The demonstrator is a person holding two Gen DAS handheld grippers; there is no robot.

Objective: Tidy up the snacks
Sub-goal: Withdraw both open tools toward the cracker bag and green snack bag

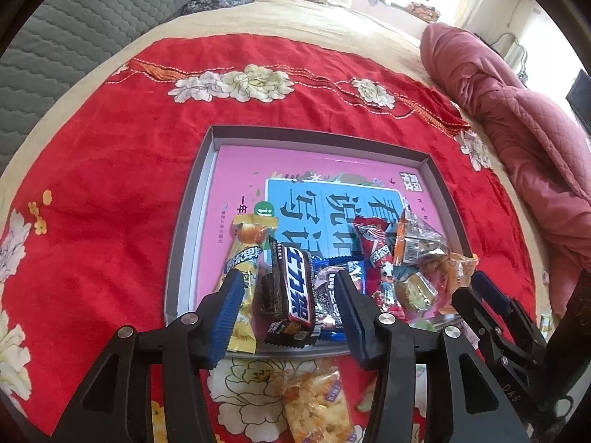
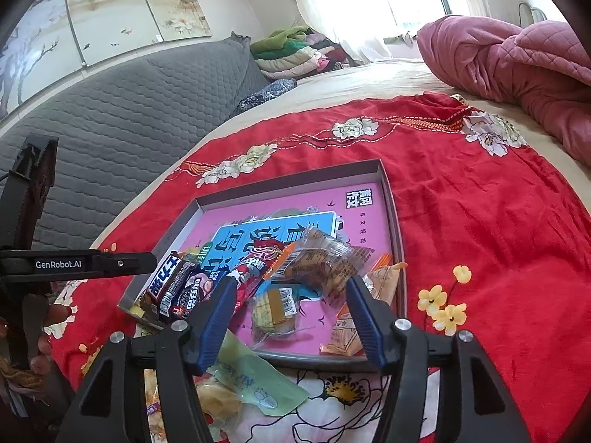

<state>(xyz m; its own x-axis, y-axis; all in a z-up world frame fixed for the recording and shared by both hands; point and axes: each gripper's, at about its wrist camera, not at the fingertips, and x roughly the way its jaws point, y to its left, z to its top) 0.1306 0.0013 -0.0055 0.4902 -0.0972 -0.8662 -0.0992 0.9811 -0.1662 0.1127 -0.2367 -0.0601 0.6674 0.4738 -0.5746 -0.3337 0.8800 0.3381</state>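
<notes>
Two grippers hang over one grey tray [image 1: 192, 217] on a red floral cloth [image 1: 110, 192]: the left gripper [image 1: 291, 291] released, jaws apart around a brown chocolate bar [image 1: 286, 295], and the right gripper [image 2: 291, 306] released above a clear cake packet [image 2: 275, 312]. About nine snacks crowd the tray's near end; at least two packets lie just outside its near rim.

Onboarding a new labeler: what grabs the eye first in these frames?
The bright red floral blanket spread over the bed, with a shallow grey tray lying in its middle. Wrapped snacks crowd the tray's near end, a dark chocolate bar most prominent between the open left claw's fingers. A pink quilt is bunched at the far right.
</notes>
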